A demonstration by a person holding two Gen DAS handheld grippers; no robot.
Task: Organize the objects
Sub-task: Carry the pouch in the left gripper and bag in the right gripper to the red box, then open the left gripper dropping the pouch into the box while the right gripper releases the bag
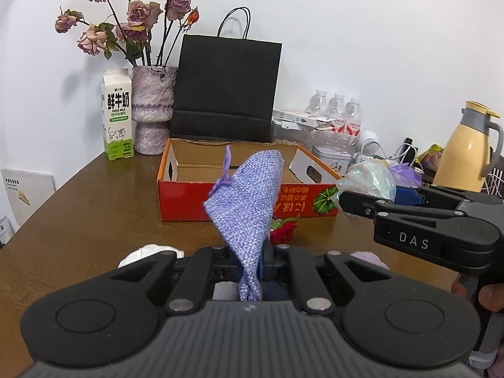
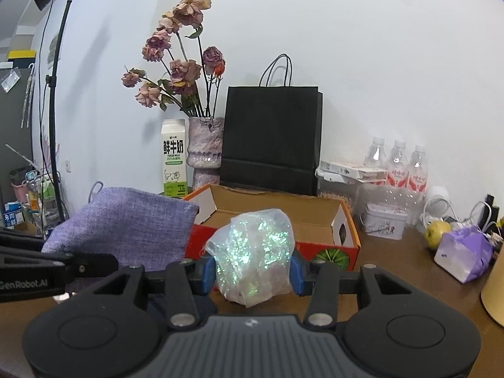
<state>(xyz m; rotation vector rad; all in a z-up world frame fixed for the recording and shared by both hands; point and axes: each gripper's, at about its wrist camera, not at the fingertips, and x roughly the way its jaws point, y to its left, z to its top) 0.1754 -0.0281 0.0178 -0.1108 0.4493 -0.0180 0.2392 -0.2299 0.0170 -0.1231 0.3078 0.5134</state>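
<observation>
My left gripper (image 1: 250, 266) is shut on a purple woven drawstring pouch (image 1: 247, 201) and holds it upright above the table, in front of an open orange cardboard box (image 1: 239, 201). The pouch also shows at the left of the right wrist view (image 2: 126, 223). My right gripper (image 2: 252, 272) is shut on a glittery translucent bag (image 2: 255, 252), held in front of the same box (image 2: 315, 217). In the left wrist view the right gripper (image 1: 359, 203) comes in from the right with the bag (image 1: 368, 182). A red artificial rose (image 1: 283, 230) lies on the table before the box.
Behind the box stand a black paper bag (image 1: 226, 91), a vase of dried roses (image 1: 152, 107) and a milk carton (image 1: 117, 116). Water bottles (image 2: 400, 163), a tin (image 2: 382, 223), a purple package (image 2: 466, 252) and a yellow jug (image 1: 466, 151) crowd the right side.
</observation>
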